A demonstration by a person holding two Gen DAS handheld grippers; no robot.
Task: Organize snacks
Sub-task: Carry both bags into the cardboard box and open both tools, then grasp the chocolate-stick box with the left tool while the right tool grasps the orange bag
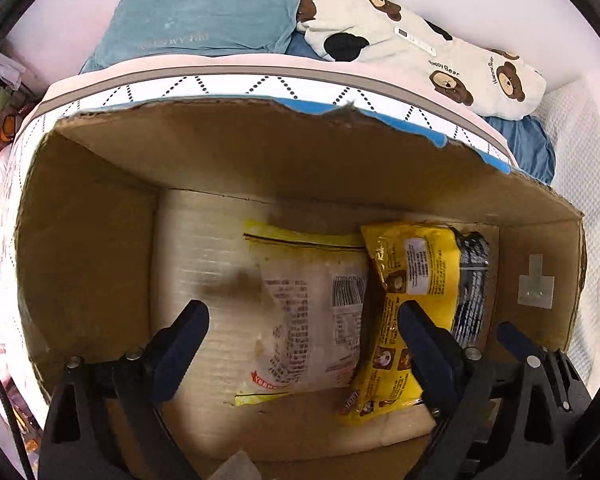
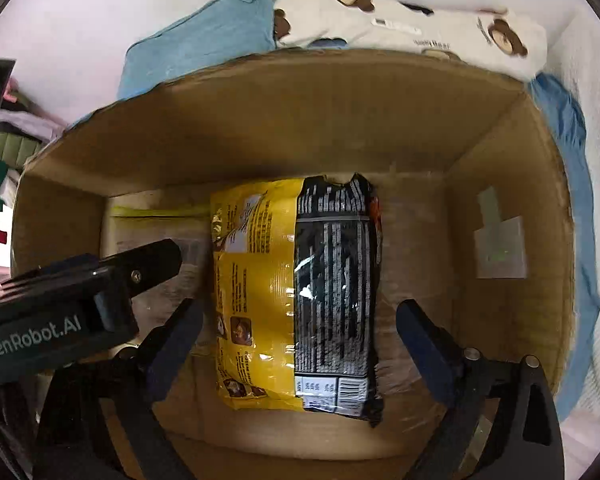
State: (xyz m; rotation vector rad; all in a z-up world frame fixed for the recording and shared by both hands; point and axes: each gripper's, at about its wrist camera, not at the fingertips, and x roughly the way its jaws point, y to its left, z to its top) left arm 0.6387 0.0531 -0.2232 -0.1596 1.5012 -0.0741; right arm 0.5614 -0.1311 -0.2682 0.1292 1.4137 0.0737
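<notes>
Hanging over a brown cardboard box (image 1: 100,208), both grippers point down into it with their dark blue fingers (image 1: 182,342) spread wide and nothing pinched between them. On the box floor lie the snacks: a pale, see-through packet (image 1: 308,312) with yellow sealed edges and a barcode lies flat near the middle, and a yellow and black packet (image 2: 296,296) rests along its right edge, partly overlapping it. The left gripper (image 1: 300,340) straddles the pale packet, its right finger reaching over the yellow one, though I cannot tell whether it touches. The right gripper (image 2: 296,332) stands released with the yellow and black packet lying loose between its fingers, apart from the pads on both sides. From the right wrist view the body of the left gripper juts in at the lower left, marked with white lettering. A small grey label (image 1: 536,284) is stuck on the box's right inner wall. The far rim of the box is torn, with scraps of blue tape (image 1: 416,120) along it. Behind the box, on a white bed (image 1: 500,4), sit a folded teal garment (image 1: 208,16), a cream cloth printed with brown bears (image 1: 452,64) and some blue fabric (image 1: 528,144) tucked under it.
</notes>
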